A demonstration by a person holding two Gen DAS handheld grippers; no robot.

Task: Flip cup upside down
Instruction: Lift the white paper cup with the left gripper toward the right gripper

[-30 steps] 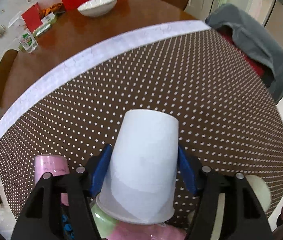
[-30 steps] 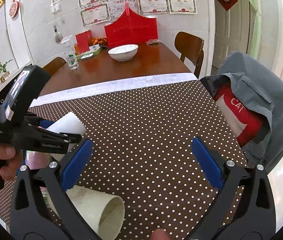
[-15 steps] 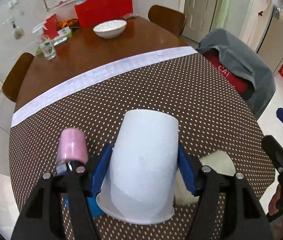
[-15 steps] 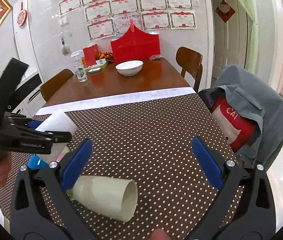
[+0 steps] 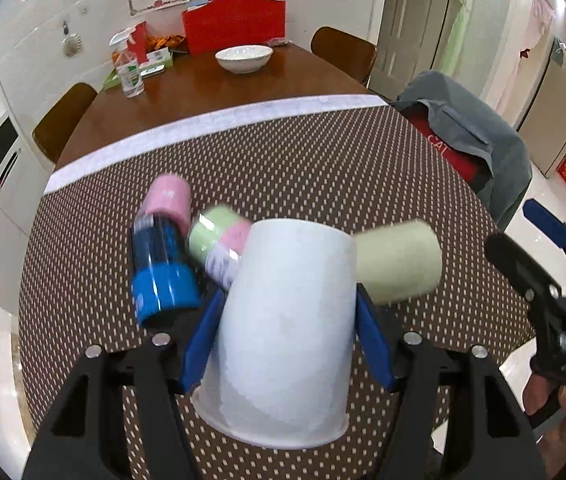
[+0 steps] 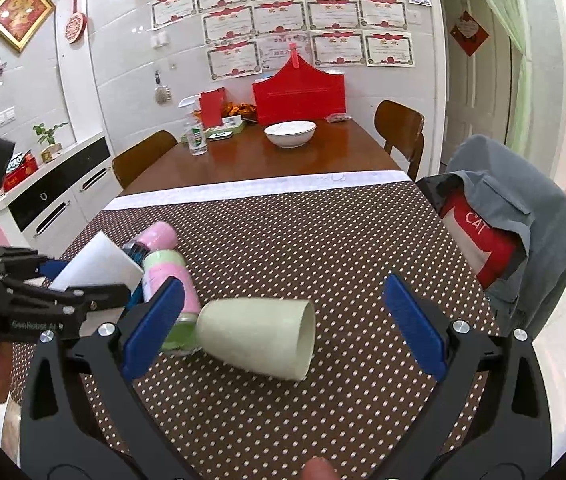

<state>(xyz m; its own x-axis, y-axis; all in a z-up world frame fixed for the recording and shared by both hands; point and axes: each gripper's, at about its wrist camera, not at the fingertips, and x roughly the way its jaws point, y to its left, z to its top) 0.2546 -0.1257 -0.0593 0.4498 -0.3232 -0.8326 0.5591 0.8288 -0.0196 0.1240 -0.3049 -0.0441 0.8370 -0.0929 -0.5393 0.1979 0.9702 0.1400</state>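
Holding white cup [image 5: 287, 332] by its sides, left gripper [image 5: 289, 332] clamped on it above the dotted tablecloth [image 6: 323, 240], rim toward camera | right gripper [image 6: 283, 320] jaws apart, empty, over a pale green cup [image 6: 259, 336] lying sideways | likely light, thin-walled, crushable: squeeze gently mid-wall.

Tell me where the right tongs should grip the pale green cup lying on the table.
Grip the pale green cup across its side wall near mid-length, coming from above. It lies on its side, mouth facing right, so the open right tongs can straddle it.
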